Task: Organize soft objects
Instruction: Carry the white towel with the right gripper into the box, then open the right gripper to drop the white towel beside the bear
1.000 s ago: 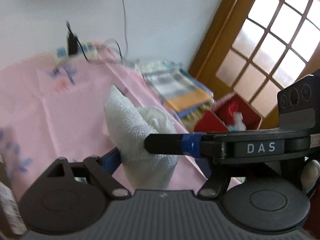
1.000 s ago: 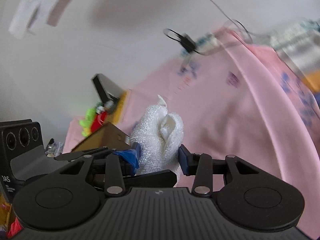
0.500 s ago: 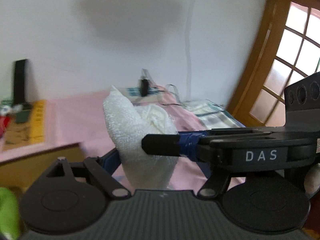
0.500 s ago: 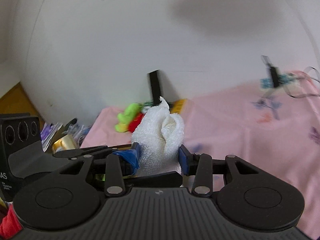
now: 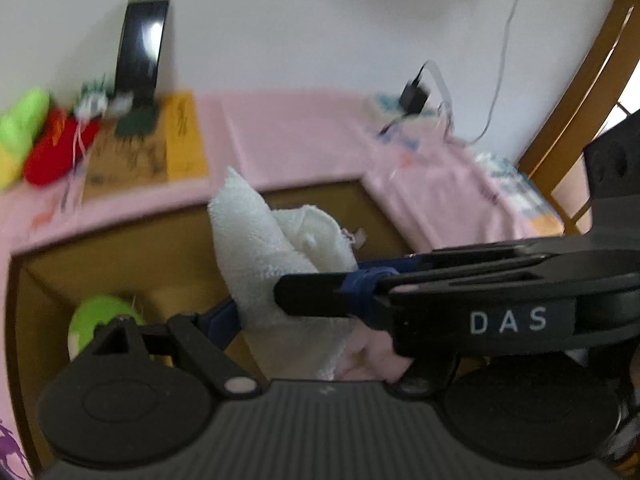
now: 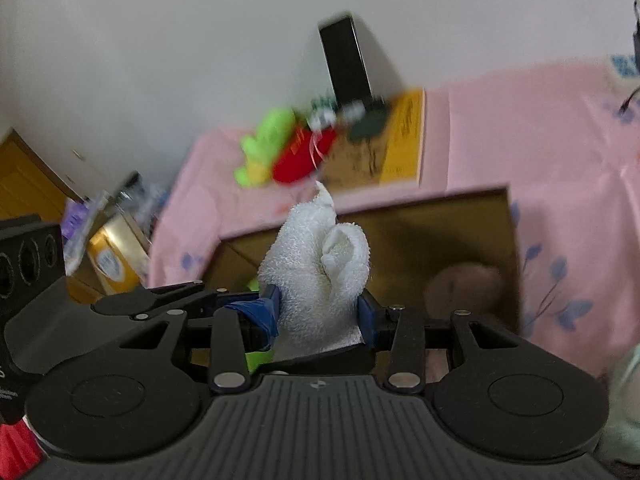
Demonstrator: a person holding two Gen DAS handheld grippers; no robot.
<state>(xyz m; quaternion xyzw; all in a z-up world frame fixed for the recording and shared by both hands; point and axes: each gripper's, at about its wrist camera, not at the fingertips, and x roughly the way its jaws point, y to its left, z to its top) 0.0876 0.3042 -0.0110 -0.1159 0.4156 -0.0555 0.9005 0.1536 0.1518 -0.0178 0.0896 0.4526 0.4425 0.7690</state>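
In the left wrist view, the left tongs (image 5: 294, 312) were closed on a rolled white towel (image 5: 260, 248), one blue-padded finger pressed to its left side and the other hidden behind the right tongs (image 5: 316, 294), whose black finger crossed in front of the cloth. The towel stood upright above an open cardboard box (image 5: 100, 252), inside which a green soft toy (image 5: 100, 320) lay at the left. Beyond the box, on the pink cloth (image 5: 296, 140), a red soft toy (image 5: 56, 152) lay beside a bright green one (image 5: 24, 124), with a black stand (image 5: 140, 44) against the wall. In the right wrist view, the right tongs (image 6: 318, 312) were likewise clamped on the towel (image 6: 316, 264), a blue pad pressed to each side, the roll rising upright between them. The box (image 6: 440, 232) sat just behind and below it, with a blurred pinkish soft thing (image 6: 464, 288) in its right corner. Farther back lay the red toy (image 6: 300, 160) and green toy (image 6: 268, 140), touching each other.
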